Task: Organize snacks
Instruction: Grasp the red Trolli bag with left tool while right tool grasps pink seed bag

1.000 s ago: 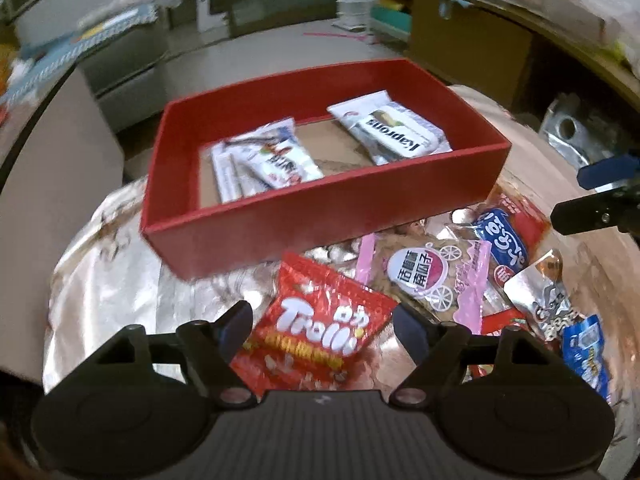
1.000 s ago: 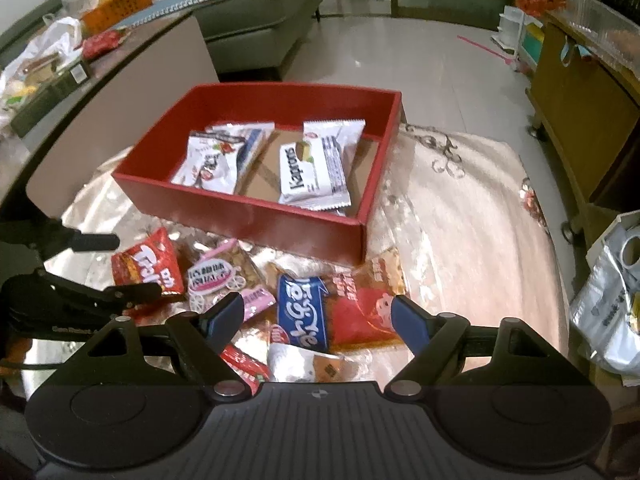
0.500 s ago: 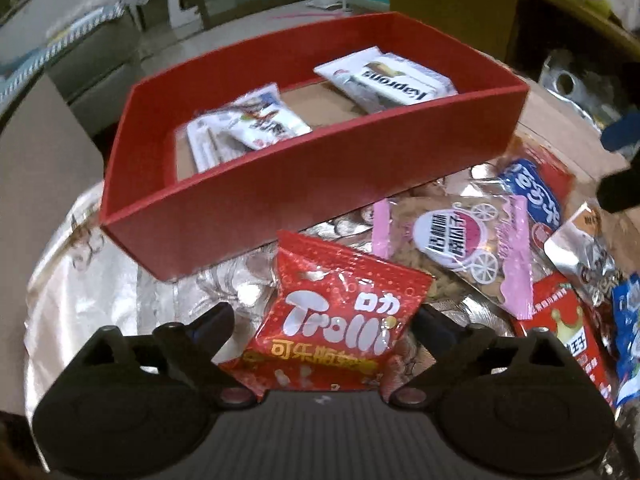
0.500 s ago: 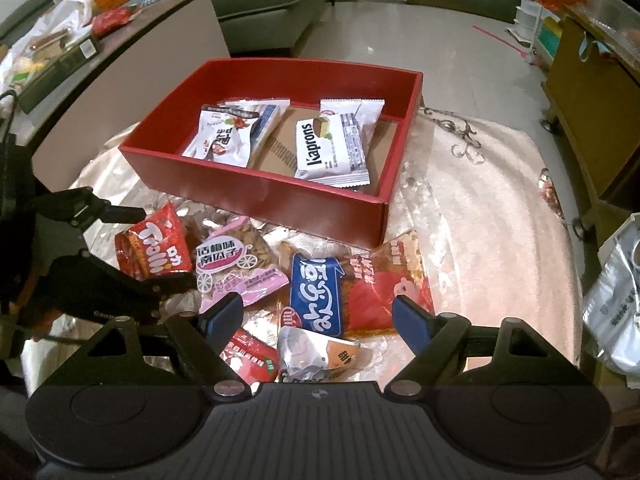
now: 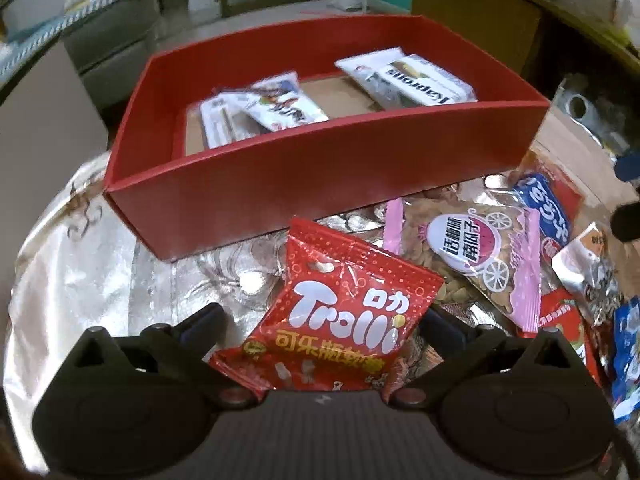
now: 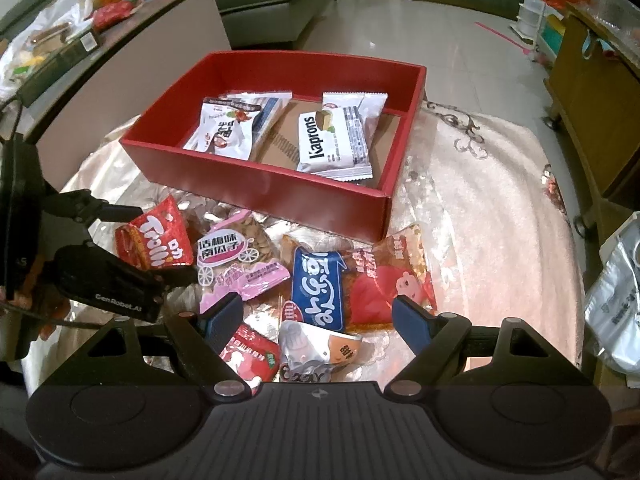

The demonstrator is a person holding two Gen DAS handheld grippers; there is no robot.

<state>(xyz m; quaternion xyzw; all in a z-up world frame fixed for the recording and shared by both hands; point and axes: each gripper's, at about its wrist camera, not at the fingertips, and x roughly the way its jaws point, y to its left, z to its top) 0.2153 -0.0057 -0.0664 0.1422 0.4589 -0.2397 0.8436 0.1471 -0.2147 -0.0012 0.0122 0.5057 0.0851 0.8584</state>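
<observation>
The left tool (image 5: 324, 320) is spread wide, its jaws having just been opening, and the red Trolli packet (image 5: 344, 316) is seen between them, not pressed by either pad. The right tool (image 6: 316, 316) is also released and is held above the loose snacks, over a blue and red packet (image 6: 320, 288). A pink seed packet (image 6: 236, 256) lies beside the Trolli one. All are spread on a table (image 6: 480, 216) covered by a shiny pale cloth (with curly ornaments). Behind them the red box (image 6: 256, 184) is placed, with white Kaprons wafers (image 6: 332, 140) inside. Further away a tiled floor (image 6: 400, 28) and a grey sofa (image 6: 272, 8) are seen.
</observation>
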